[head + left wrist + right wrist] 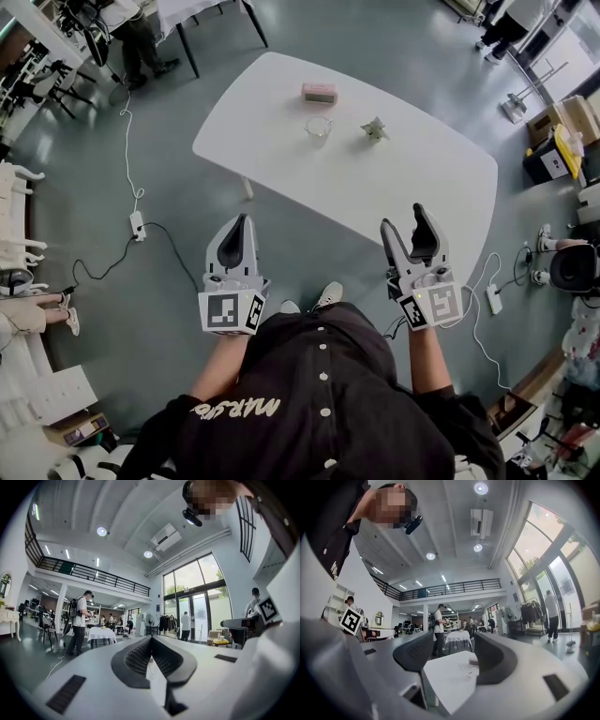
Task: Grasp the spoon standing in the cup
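The white table (441,187) stands on the far side of the grey floor, well apart from the person. Both grippers are held level close to the body, short of the table's near edge. The left gripper (242,221) has its jaws pressed together on nothing. The right gripper (403,219) has its jaws spread wide, with only the distant tabletop showing between them.

A pink block (320,92) lies on the far part of the table. Just nearer stands the clear cup (319,127), and to its right a small pale crumpled thing (375,129). The spoon should be in the cup, but it is too small to make out here.

This looks like the very start: the right gripper is readied and the reach is not yet begun. The next move calls for stepping up to the table and carrying the spread jaws to the cup. They would then straddle the spoon's handle above the rim without knocking the glass.
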Tool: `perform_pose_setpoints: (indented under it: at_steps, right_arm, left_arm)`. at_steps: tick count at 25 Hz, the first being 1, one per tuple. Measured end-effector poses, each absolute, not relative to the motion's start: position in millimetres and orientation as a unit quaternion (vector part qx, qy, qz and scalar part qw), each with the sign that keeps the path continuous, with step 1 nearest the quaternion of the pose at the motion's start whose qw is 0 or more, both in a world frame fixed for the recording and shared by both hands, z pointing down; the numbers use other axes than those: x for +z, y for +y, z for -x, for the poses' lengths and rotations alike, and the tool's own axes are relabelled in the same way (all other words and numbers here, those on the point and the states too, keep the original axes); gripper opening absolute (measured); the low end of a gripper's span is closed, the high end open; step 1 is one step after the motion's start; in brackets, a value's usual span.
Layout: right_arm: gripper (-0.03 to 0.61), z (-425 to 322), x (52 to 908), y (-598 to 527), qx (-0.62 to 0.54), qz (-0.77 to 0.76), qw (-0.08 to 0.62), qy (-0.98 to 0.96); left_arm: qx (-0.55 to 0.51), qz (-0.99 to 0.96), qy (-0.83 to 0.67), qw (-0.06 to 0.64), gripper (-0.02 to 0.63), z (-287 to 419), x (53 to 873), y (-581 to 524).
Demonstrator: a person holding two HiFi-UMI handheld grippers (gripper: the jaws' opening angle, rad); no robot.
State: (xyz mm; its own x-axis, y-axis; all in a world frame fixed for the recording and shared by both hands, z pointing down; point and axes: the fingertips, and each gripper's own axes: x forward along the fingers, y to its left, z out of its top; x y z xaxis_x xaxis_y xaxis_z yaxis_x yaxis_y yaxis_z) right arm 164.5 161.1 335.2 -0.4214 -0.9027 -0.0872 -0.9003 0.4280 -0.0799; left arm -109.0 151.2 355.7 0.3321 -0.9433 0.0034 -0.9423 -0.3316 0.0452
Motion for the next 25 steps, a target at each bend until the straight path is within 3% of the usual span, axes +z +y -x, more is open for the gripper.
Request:
perform_pose_setpoints:
  at_steps: [25]
  right_arm:
    - [0.267, -183, 356, 119, -0.035, 0.507, 0.045, 0.86]
  left_arm:
    - [0.001, -0.791, -0.611, 0.04, 0.008, 90, 373, 133]
